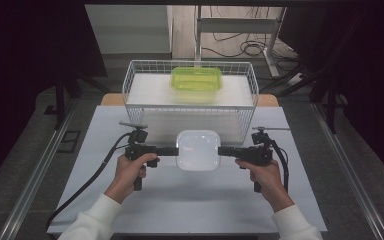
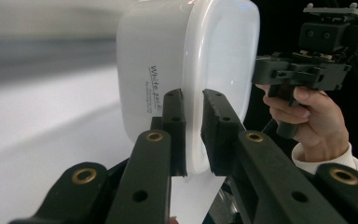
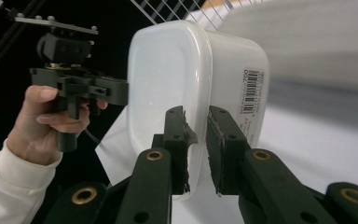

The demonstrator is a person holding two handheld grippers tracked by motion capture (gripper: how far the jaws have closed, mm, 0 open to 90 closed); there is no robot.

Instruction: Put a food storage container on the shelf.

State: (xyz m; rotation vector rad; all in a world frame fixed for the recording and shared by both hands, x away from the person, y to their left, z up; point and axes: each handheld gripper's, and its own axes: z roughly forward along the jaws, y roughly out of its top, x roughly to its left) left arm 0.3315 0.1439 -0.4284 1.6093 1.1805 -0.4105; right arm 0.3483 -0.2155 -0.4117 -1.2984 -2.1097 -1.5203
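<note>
While both hands hold level, the left gripper [image 1: 172,150] and right gripper [image 1: 223,150] each pinch an opposite rim of the white lidded container [image 1: 197,150]. It sits between them above the table [image 1: 190,205], just before the wire basket [image 1: 130,80].

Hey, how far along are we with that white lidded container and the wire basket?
Done: both grips are set. The left hand-held gripper and right hand-held gripper clamp opposite rims of the white container, lid on. In hand: it is carried between them, in front of the wire basket. Left: probably placing it in the basket, where a green container already sits, then letting go.
</note>
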